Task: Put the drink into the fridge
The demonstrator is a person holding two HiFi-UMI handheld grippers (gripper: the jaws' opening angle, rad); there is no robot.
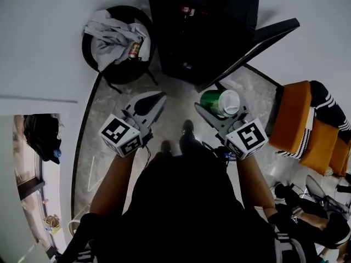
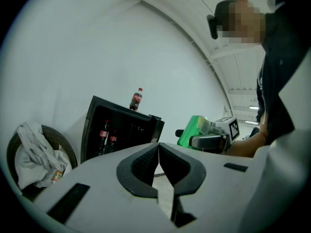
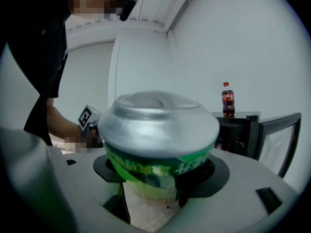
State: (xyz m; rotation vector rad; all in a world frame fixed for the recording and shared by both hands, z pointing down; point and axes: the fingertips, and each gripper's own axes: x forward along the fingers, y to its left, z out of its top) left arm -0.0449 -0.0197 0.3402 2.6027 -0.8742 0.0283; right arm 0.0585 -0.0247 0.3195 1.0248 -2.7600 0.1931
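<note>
A green drink can (image 1: pixel 220 102) (image 3: pixel 160 140) with a silver end is clamped between the jaws of my right gripper (image 1: pixel 216 109) (image 3: pixel 158 176), held in the air in front of the fridge. From the left gripper view the can (image 2: pixel 193 130) shows lying on its side in that gripper. The small black fridge (image 1: pixel 203 26) (image 2: pixel 119 130) stands ahead with its door (image 1: pixel 258 43) swung open to the right; cola bottles (image 2: pixel 104 135) stand inside. My left gripper (image 1: pixel 148 107) (image 2: pixel 158 166) is shut with its pads together and nothing between them.
A cola bottle (image 2: pixel 136 99) (image 3: pixel 228 99) stands on top of the fridge. A dark round basket (image 1: pixel 118 43) with grey cloth and a can sits left of the fridge. An orange seat (image 1: pixel 307 127) with clothing is at right. The wall runs along the left.
</note>
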